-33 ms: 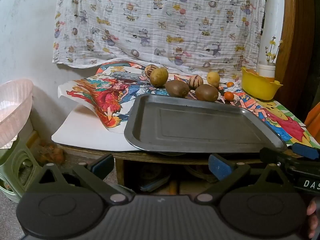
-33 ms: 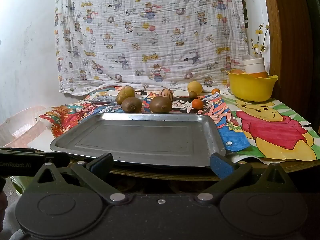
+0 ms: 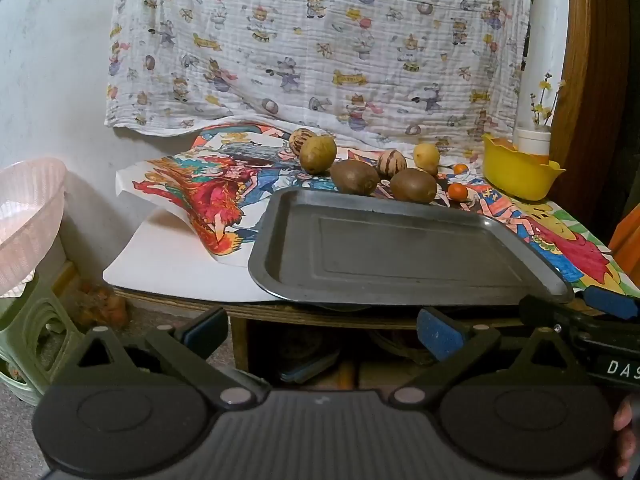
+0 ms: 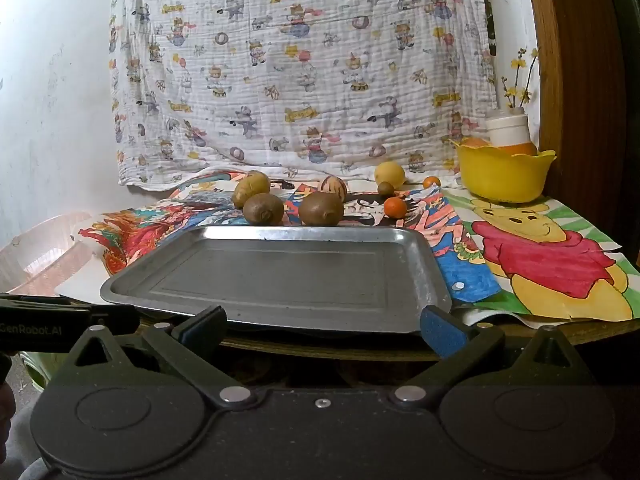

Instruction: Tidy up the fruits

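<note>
A metal tray (image 4: 280, 276) lies bare at the table's (image 4: 560, 330) near edge, with the fruits in a loose row on the drawings just behind it: two kiwis (image 4: 321, 208), a potato-like fruit (image 4: 251, 193), a lemon (image 4: 390, 174) and small oranges (image 4: 395, 207). A yellow bowl (image 4: 502, 176) stands at the back right. The left gripper (image 3: 320, 330) and right gripper (image 4: 322, 326) hover before the table edge, jaws wide and empty.

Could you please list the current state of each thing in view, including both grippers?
Metal tray: empty, on the table.
Kiwis: loose behind the tray.
Yellow bowl: upright, holding orange fruit.
Left gripper: open, holding nothing.
Right gripper: open, holding nothing.
</note>
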A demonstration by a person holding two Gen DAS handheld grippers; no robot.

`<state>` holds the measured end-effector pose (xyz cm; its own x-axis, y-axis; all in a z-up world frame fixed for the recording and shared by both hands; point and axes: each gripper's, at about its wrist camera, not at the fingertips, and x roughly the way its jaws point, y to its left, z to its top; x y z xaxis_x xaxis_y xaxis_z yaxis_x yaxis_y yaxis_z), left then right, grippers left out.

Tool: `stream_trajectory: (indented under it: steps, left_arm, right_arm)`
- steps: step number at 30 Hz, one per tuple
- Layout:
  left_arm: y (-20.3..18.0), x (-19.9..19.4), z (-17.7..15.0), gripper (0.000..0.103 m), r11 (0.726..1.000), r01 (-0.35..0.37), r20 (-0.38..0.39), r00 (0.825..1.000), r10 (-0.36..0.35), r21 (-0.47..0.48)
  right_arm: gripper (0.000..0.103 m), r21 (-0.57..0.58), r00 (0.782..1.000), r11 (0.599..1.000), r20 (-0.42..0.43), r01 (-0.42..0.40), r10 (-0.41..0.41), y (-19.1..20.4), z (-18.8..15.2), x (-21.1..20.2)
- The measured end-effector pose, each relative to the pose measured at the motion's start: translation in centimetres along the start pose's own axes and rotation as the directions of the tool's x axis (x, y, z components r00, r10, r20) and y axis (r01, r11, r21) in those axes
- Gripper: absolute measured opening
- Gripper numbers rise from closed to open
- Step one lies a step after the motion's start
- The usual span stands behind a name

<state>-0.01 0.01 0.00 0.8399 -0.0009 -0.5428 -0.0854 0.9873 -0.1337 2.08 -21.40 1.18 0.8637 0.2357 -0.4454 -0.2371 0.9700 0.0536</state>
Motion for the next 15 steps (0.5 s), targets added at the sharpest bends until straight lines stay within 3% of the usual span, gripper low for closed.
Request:
stream_trajectory:
  steps: [15]
  left_arm:
    - [-0.28, -0.15, -0.07, 0.102, 1.0, 0.008, -0.005, 1.0, -0.008, 0.001]
  right_arm:
    - [0.103, 0.0, 1.0, 1.0, -0.004, 0.001, -0.001, -0.01, 0.04, 0.07]
